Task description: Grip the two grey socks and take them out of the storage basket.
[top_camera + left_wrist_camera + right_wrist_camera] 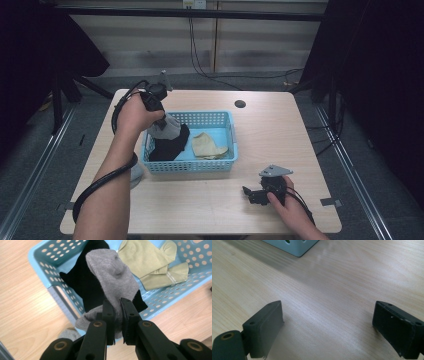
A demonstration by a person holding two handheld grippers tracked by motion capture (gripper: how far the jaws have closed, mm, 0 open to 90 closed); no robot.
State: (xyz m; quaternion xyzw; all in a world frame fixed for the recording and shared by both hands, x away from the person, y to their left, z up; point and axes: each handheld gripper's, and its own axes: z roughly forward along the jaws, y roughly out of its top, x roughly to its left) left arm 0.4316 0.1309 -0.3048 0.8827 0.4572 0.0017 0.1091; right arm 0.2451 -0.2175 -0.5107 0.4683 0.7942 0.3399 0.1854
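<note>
Grey sock (112,277) pinched, left hand-held gripper (117,315) | over basket (40,262) edge

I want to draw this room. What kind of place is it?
Probably a lab set up for recording. A small wooden table stands between black curtains, cables run along the floor, and a person works with a left gripper and right gripper.
</note>
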